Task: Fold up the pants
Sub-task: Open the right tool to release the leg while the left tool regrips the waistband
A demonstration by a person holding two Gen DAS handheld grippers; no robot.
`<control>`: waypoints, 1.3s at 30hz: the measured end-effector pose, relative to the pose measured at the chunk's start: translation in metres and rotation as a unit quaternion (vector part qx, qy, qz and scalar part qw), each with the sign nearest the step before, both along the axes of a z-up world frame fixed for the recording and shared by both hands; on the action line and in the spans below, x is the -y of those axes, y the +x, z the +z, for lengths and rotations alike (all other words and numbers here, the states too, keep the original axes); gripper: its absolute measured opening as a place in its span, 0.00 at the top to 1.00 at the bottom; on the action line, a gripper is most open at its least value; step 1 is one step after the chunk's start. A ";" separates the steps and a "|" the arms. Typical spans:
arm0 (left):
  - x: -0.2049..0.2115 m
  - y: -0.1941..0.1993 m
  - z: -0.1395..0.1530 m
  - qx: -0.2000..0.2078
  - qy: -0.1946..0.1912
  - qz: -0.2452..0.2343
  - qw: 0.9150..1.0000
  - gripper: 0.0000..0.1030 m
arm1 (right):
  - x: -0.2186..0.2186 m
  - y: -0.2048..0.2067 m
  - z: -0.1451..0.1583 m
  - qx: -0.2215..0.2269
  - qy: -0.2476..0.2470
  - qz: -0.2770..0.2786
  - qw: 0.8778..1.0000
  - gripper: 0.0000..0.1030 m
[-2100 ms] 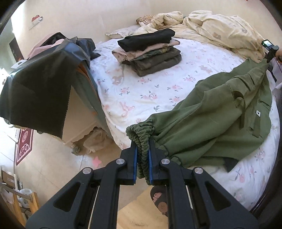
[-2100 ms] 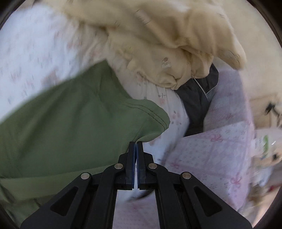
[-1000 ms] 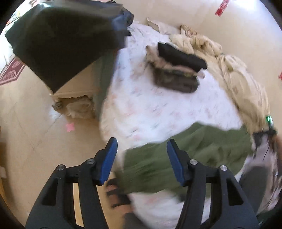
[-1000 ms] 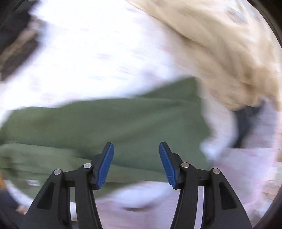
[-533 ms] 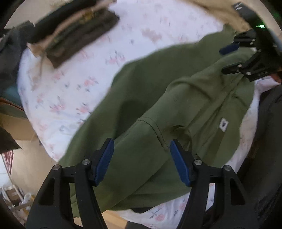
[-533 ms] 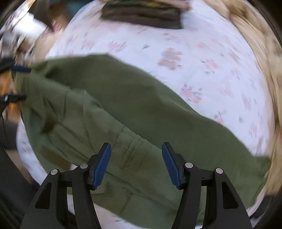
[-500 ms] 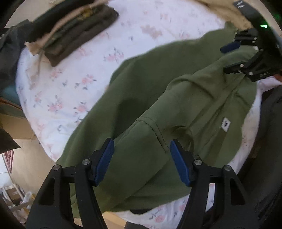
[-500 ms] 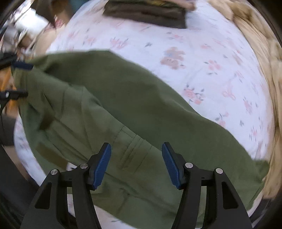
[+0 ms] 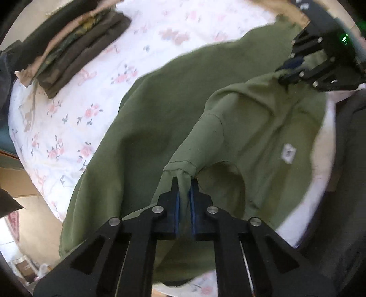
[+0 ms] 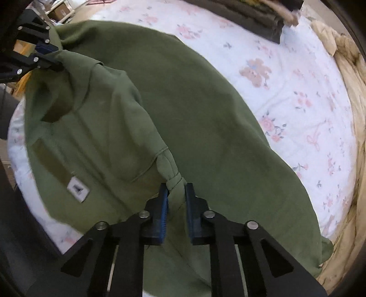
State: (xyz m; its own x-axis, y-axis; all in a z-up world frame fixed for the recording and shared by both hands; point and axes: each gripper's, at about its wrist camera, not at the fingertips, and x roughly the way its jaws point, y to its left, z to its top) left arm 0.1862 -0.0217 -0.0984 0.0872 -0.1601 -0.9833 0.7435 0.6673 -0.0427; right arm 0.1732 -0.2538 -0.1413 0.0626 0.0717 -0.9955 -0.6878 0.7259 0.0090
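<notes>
Olive-green pants [image 9: 148, 114] lie spread across the bed's white floral sheet [image 9: 68, 114], with a small white label [image 9: 288, 153] on the near side. My left gripper [image 9: 184, 182] points down and is shut on a pinched ridge of the green fabric, lifting it into a peak. My right gripper [image 10: 176, 188] also points down; its jaws are closing, with a bunched fold of the pants [image 10: 205, 114] pressed between the blue pads. Each gripper shows in the other's view, the right gripper [image 9: 290, 66] at top right and the left gripper [image 10: 56, 57] at top left. The label [image 10: 77, 189] lies left of the right gripper.
A stack of folded clothes [image 9: 75, 43] sits on the far part of the bed, also the stack [image 10: 258, 16] at the top edge. A crumpled cream duvet [image 10: 352, 80] runs along the bed's far rim. A person's dark clothing [image 9: 347, 182] stands at the bed edge.
Half a second ago both grippers hung open just over the pants. Now each has shut on a pinch of the green fabric and pulled it up into a ridge.
</notes>
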 end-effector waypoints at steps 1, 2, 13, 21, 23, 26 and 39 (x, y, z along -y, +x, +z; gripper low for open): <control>-0.005 -0.012 0.013 0.011 -0.010 -0.011 1.000 0.96 | 0.002 -0.007 0.006 0.002 0.003 0.004 1.000 0.91; -0.008 -0.021 0.020 0.019 -0.013 -0.023 0.999 0.96 | 0.003 -0.014 0.014 0.006 0.003 0.008 1.000 0.91; -0.007 -0.115 -0.022 -0.079 0.086 -0.117 0.986 0.74 | -0.006 -0.140 -0.014 -0.100 -0.051 0.047 0.993 0.87; -0.064 -0.071 0.035 -0.051 -0.017 0.012 0.998 0.50 | -0.002 -0.137 0.003 -0.121 -0.008 -0.002 0.993 0.48; -0.104 -0.048 0.066 -0.010 -0.053 0.076 0.996 0.44 | 0.002 -0.134 0.024 -0.097 0.019 -0.016 0.995 0.48; -0.179 -0.012 0.084 0.031 -0.082 0.196 0.977 0.32 | 0.013 -0.119 0.057 -0.037 0.092 -0.075 0.992 0.48; -0.298 0.031 -0.058 -0.090 -0.185 0.315 0.926 0.32 | 0.028 -0.096 0.055 -0.004 0.192 -0.262 0.946 0.48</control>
